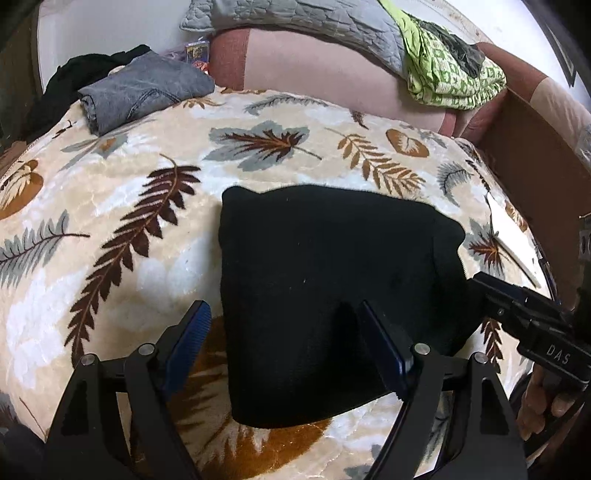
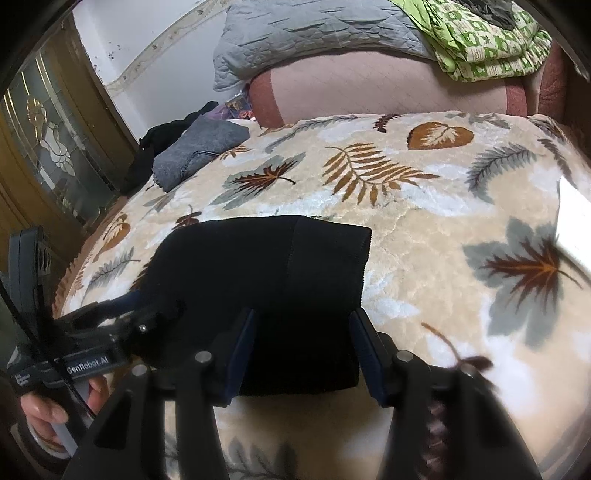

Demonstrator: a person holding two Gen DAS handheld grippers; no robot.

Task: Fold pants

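The black pants (image 1: 332, 295) lie folded into a compact block on the leaf-patterned blanket (image 1: 129, 221). My left gripper (image 1: 284, 332) is open, its fingers straddling the near left edge of the block just above it. My right gripper (image 2: 303, 339) is open over the near right part of the pants (image 2: 266, 280). The right gripper also shows at the right edge of the left wrist view (image 1: 524, 314), and the left gripper at the left of the right wrist view (image 2: 122, 314), touching the pants' left side. Neither grips cloth.
A folded grey garment (image 1: 140, 92) and a black garment (image 1: 74, 81) sit at the far left of the bed. A grey quilt (image 1: 295, 18) and green patterned cloth (image 1: 450, 74) lie on the pink headboard (image 1: 325, 81). A brown cardboard box (image 1: 535, 155) stands at the right.
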